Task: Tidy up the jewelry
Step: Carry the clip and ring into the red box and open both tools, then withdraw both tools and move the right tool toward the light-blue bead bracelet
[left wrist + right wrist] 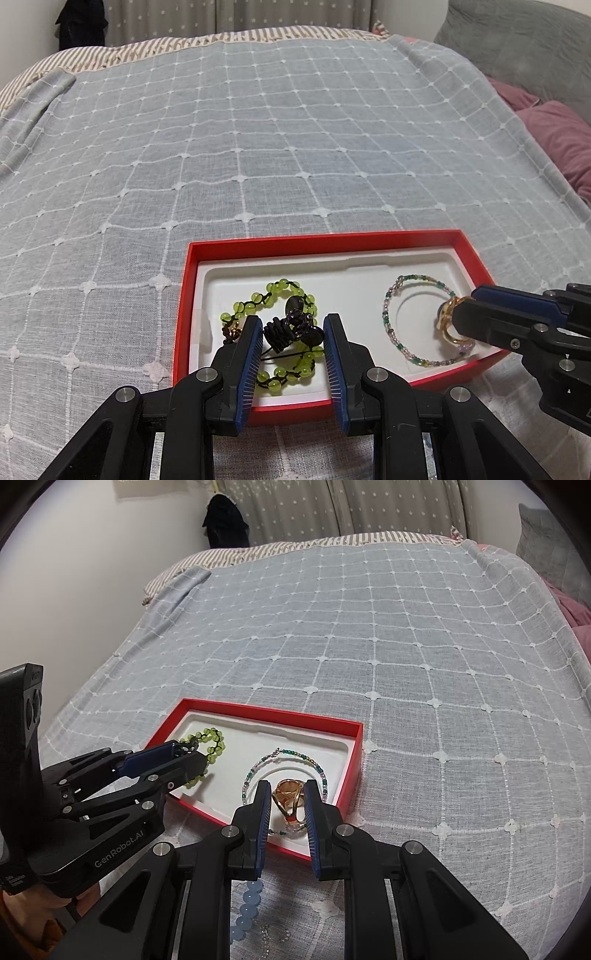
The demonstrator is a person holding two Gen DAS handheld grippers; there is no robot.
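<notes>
A red box [325, 239] with a white insert lies on the bed, also in the right wrist view [352, 755]. My left gripper [293, 326] is shut on a black hair clip [291, 328] above a green bead bracelet [275, 290] in the box's left part. My right gripper [288, 797] is shut on a gold ring [290, 794] over a thin multicolour bead bracelet [284, 755] in the box's right part; the ring also shows in the left wrist view [445, 319].
The box sits on a grey-blue checked bedspread [258, 147]. A light blue bead strand [245, 908] lies on the bedspread under my right gripper. Pink pillows [557, 136] and a grey cushion [517, 40] are at the right.
</notes>
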